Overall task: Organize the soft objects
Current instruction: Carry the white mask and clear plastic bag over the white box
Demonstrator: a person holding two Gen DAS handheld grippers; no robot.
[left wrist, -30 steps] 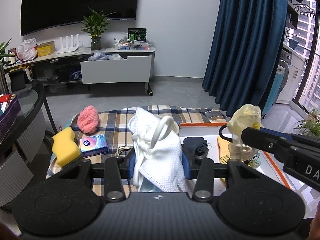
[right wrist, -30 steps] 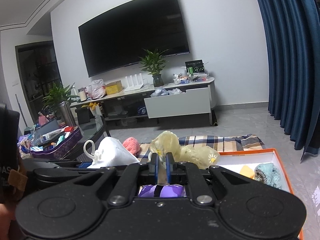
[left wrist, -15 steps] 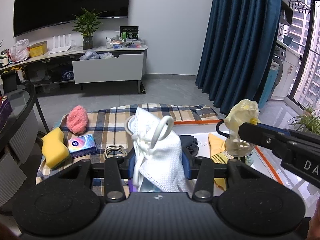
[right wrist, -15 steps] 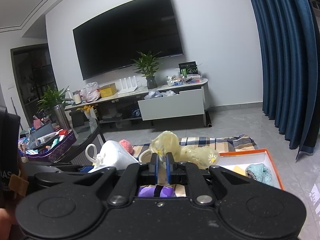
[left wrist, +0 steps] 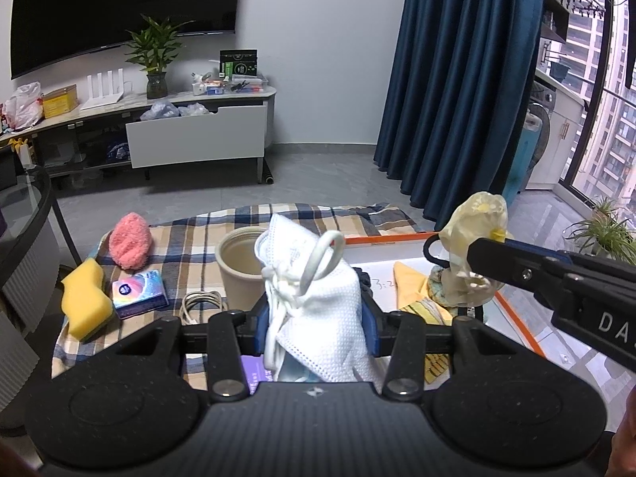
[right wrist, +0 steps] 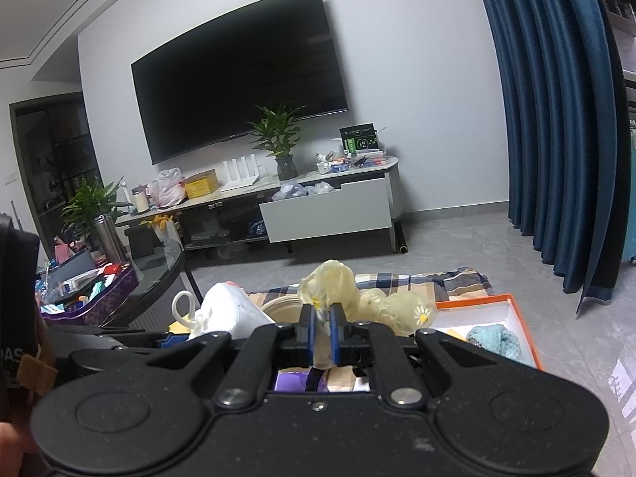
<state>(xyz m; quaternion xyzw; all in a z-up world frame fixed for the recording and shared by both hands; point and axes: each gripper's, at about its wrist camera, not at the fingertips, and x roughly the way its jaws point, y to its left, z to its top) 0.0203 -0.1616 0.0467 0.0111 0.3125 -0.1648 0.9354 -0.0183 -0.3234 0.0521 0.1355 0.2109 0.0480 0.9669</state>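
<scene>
In the left wrist view my left gripper is shut on a bundle of white face masks with looped ear straps, held upright between its blue pads. My right gripper reaches in from the right, shut on a pale yellow sheer fabric piece with a small daisy. It hangs over a white box with an orange rim. In the right wrist view the right gripper pinches that yellow fabric. There the mask bundle shows at the left and the box at the right.
On the plaid cloth lie a pink fluffy item, a yellow sponge, a tissue pack, a coiled cable and a beige cup. The box holds yellow cloth and a teal knit. A glass table stands left.
My left gripper has drifted rightward with the mask bundle, and the beige cup now shows behind it. The right gripper keeps its grip on the yellow fabric and has hardly moved.
</scene>
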